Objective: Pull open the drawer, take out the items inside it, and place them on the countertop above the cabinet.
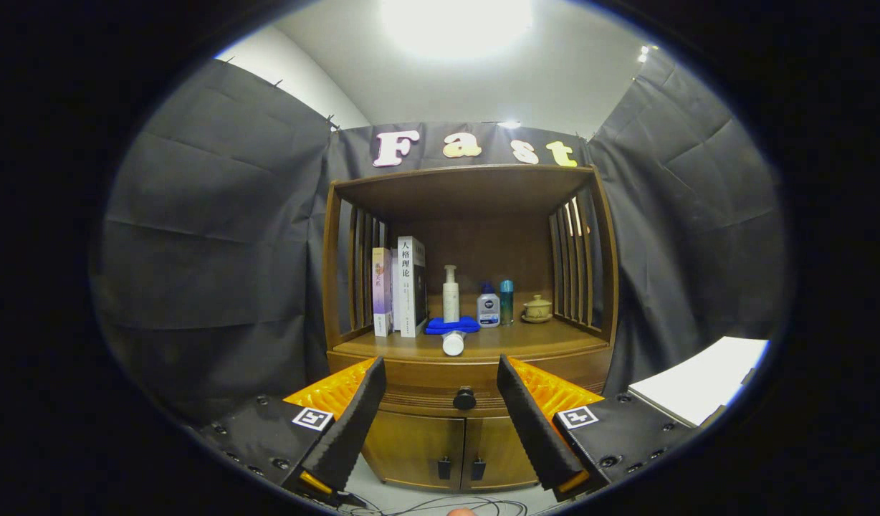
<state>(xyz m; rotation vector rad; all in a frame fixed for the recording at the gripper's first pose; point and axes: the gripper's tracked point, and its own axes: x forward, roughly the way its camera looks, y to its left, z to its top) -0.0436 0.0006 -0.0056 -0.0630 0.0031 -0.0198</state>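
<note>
Two fingers of our tongs (440, 412) stand spread wide, pinching nothing, with open air between them. Framed in that gap, at 12 o'clock from the fingertips and well beyond them, we see the dark round knob (464, 398) of the drawer (440, 376). The drawer front sits flush with the wooden cabinet (469, 287), so it is shut and we cannot tell what lies inside.

Below the knob, toward 6 o'clock, two cabinet doors (451, 448) meet at the middle, each with a small dark handle. A few thin cables (440, 506) trail over the pale floor beneath them.

Above the drawer, at 12 o'clock from the knob, runs the countertop (540, 342), roofed by a shelf hood with slatted sides. A white tube (453, 342) lies on its side near the countertop's front edge, its cap end facing us. Just behind it a folded blue cloth (452, 326) lies flat, and a tall white pump bottle (451, 294) stands upright behind the cloth. At 3 o'clock from the pump bottle we find a squat bottle with a blue cap (488, 304), then a slim teal bottle (507, 301), then a small lidded cup on a saucer (537, 309). At 9 o'clock from the pump bottle several books (400, 287) stand upright, close by the left slats.

Out at 3 o'clock from the right finger, a white board (701, 380) lies flat, well apart from the cabinet.
</note>
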